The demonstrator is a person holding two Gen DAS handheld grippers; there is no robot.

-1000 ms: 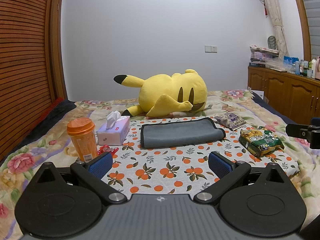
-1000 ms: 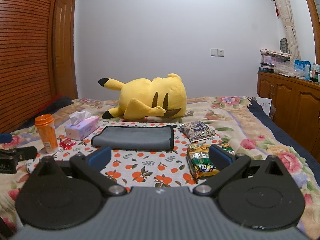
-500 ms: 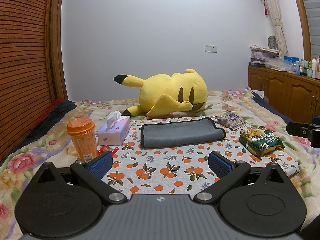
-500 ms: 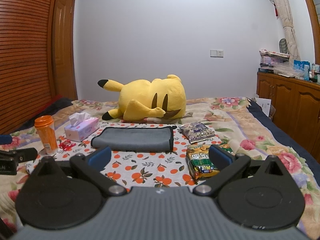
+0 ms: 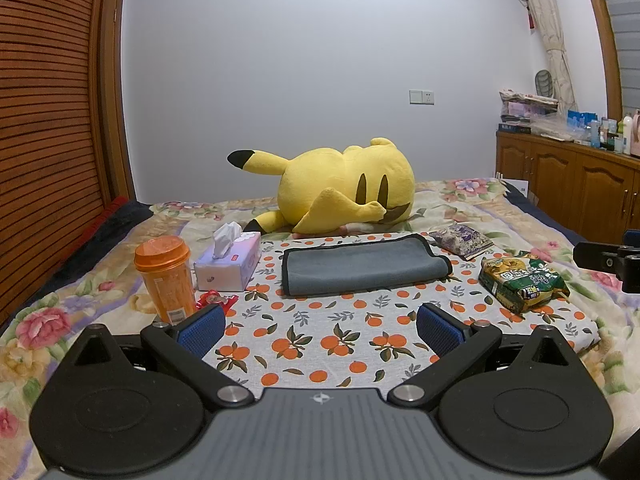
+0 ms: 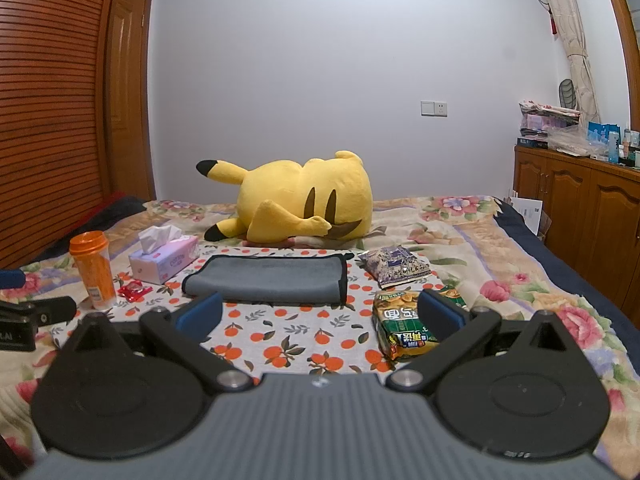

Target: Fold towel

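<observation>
A grey towel [image 5: 360, 266] with a dark trim lies folded into a long flat strip on the orange-print cloth [image 5: 328, 340] on the bed. It also shows in the right wrist view [image 6: 268, 280]. My left gripper [image 5: 320, 326] is open and empty, hovering well short of the towel. My right gripper [image 6: 320, 314] is open and empty, also short of the towel. The right gripper's side shows at the right edge of the left wrist view [image 5: 608, 260], and the left gripper's side shows at the left edge of the right wrist view [image 6: 32, 316].
An orange cup [image 5: 166, 276], a tissue box [image 5: 230, 264] and red wrappers [image 5: 214, 300] sit left of the towel. A green snack bag [image 5: 520, 280] and a purple packet [image 5: 460, 240] lie to its right. A yellow plush toy [image 5: 344, 188] lies behind. Wooden cabinets [image 5: 580, 188] stand at the right.
The right wrist view has shifted slightly, the scene sitting a little higher than a second ago. The left gripper and the towel have not visibly moved.
</observation>
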